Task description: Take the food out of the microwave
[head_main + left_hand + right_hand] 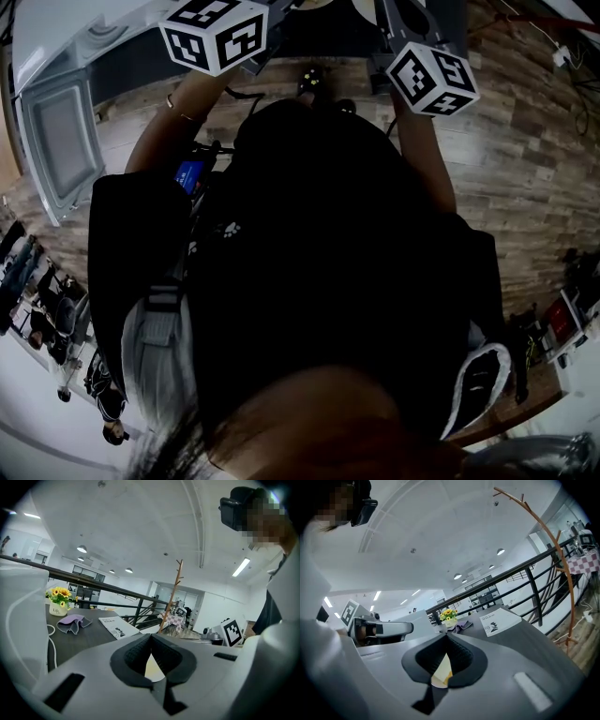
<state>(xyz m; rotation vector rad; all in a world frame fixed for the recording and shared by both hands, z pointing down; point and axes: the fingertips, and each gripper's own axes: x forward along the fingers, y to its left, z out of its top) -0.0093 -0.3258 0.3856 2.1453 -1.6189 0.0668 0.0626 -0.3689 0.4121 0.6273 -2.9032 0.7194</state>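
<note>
Left tool point(151, 635) and right tool point(446, 635) both pinched closed, tips touching, a dark desk point(86, 641) beyond them.

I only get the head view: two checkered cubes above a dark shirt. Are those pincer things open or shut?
Observer: The left gripper is shut; in its own view the pads meet at the tips.
Operator: And the other one?
Observer: The right gripper is shut too, and I see no food in it.
Operator: What are they facing?
Observer: A dark table with a pot of sunflowers, a purple cloth and a booklet.
</note>
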